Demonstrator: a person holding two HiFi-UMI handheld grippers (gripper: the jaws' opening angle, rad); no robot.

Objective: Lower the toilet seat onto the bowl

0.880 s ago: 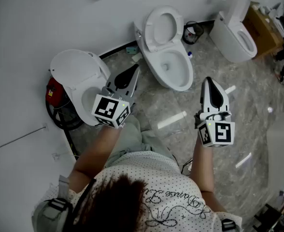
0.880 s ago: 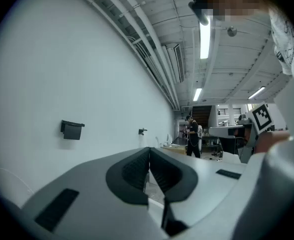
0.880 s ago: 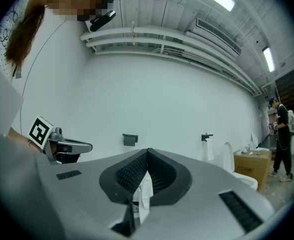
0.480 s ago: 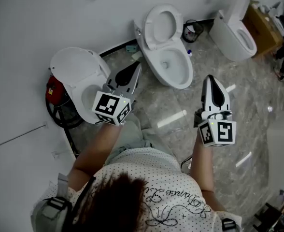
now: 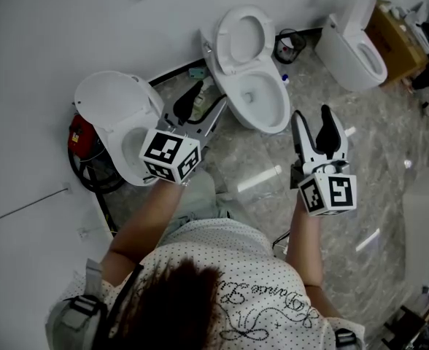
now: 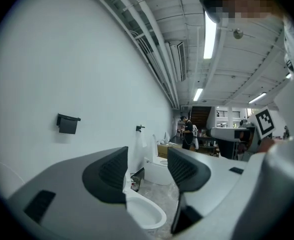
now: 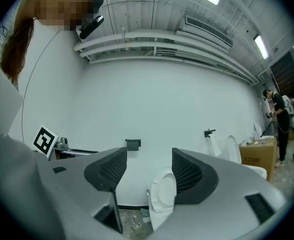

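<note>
white toilet seat [image 5: 244, 39] up | ahead of right tool [image 5: 311, 115], not touching

cool, even indoor light; sharp frames
ceiling strip lights [image 6: 210, 34] glare at 12 to 1 o'clock in both gripper views, which bulge and go black at the rims; the head view is dimmer, with pale glare streaks on the floor [image 5: 389, 144].
</note>
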